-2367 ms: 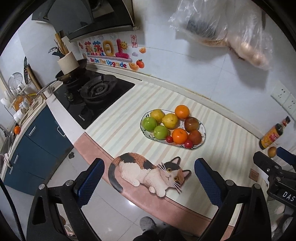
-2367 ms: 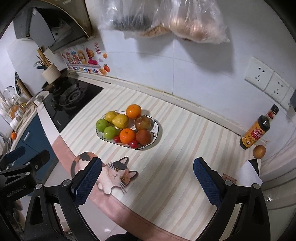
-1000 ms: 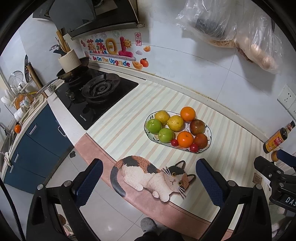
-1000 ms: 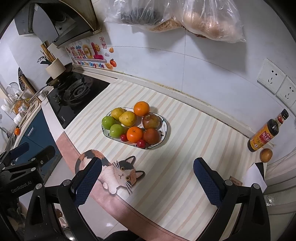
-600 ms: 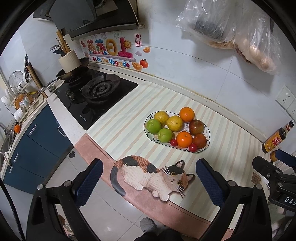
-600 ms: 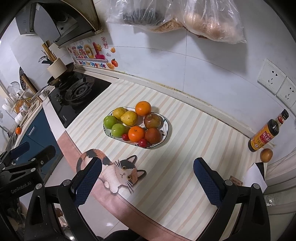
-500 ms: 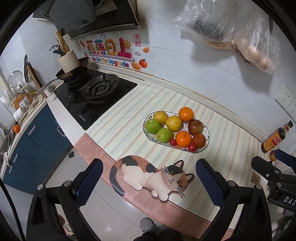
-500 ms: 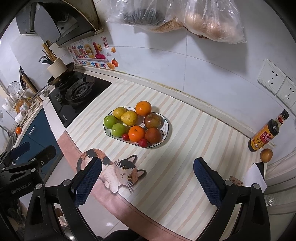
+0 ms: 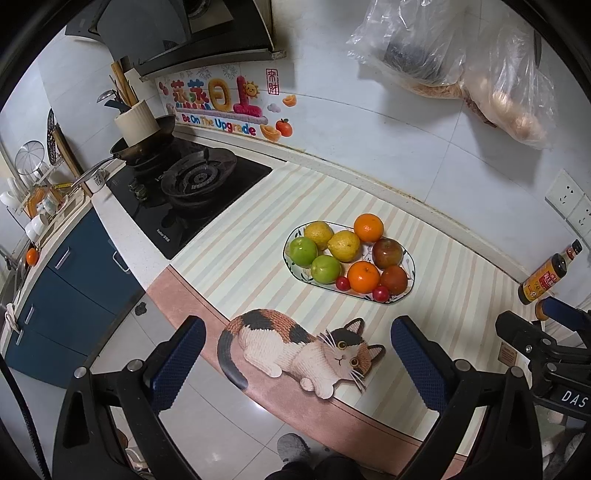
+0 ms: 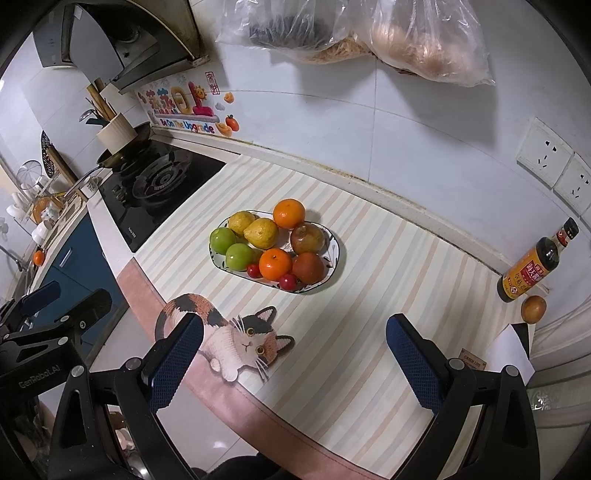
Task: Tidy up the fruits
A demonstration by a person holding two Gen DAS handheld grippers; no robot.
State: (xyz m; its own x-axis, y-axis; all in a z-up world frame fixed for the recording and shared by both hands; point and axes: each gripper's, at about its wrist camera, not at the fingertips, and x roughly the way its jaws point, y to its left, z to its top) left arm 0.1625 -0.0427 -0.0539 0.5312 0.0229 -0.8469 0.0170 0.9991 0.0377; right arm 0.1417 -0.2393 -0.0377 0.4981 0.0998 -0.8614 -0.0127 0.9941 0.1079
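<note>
An oval patterned plate [image 9: 409,284] [image 10: 337,254] sits on the striped counter mat. It holds two oranges [image 9: 368,227], two lemons [image 9: 344,245], two green apples [image 9: 303,251], two dark red fruits [image 9: 386,252] and two small red cherry tomatoes [image 9: 380,293]. A lone brown fruit [image 10: 533,309] lies by the sauce bottle at the right. My left gripper [image 9: 295,362] is open and empty, held above the counter's front edge. My right gripper [image 10: 293,360] is open and empty, in front of the plate.
A gas hob [image 9: 192,192] with a pan [image 9: 147,144] is at the left. A sauce bottle [image 10: 532,264] stands at the right wall. A cat-shaped mat [image 9: 299,347] lies at the counter's front edge. Plastic bags [image 10: 369,33] hang on the wall above.
Both grippers have drifted slightly; the plate sits a little differently in each view. Nothing was taken hold of or moved on the counter.
</note>
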